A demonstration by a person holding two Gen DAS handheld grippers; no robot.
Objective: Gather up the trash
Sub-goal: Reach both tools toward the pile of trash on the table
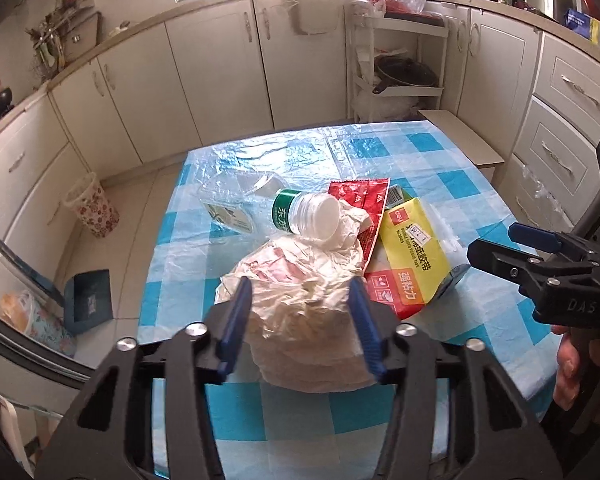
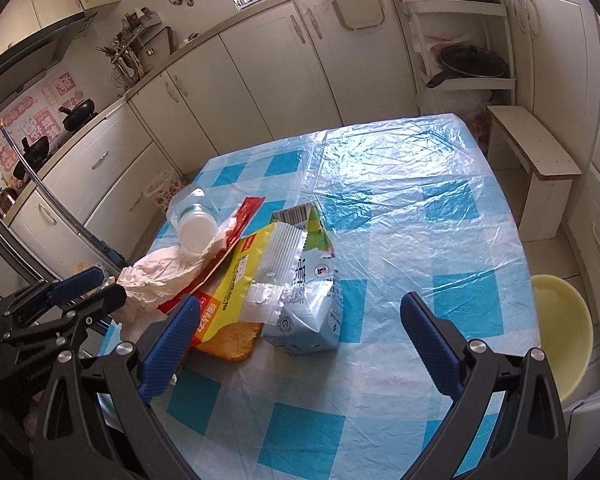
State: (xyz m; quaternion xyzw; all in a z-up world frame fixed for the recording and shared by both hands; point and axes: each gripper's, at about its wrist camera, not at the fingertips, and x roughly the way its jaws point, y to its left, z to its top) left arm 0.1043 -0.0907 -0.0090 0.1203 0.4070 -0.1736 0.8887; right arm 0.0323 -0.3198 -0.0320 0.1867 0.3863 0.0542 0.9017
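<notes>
Trash pile on a bench (image 2: pixel 440 208) covered by a blue-and-white checked cloth under creased, glossy clear film. The pile lies toward the bench's left half as the right wrist view shows it.

Crumpled bag (image 1: pixel 300 312): thin, wrinkled white plastic with faint red print, an irregular lump at the near edge of the pile. The left gripper (image 1: pixel 300 316) straddles it, its ribbed blue pads (image 1: pixel 236 320) against the bag's two sides, closed on the bag.

Bottle (image 1: pixel 260 208): clear, crushed plastic with a green label band, lying on its side. Its long axis runs obliquely across the bench, with the wide white mouth end pointing toward the crumpled bag and resting on a wad of white paper (image 1: pixel 352 228).

Red wrapper (image 1: pixel 360 200): flat, glossy foil strip, partly under the paper.

Yellow pack (image 1: pixel 416 252): smooth rectangular packet with red lower band and black print, lying flat, long axis running away from the left camera.

Carton (image 2: pixel 304 304): pale blue, torn open, silver-foil lining exposed, dented, beside the yellow pack.

The right gripper (image 2: pixel 296 332) hovers over the carton with jaws spread wide, holding nothing.
</notes>
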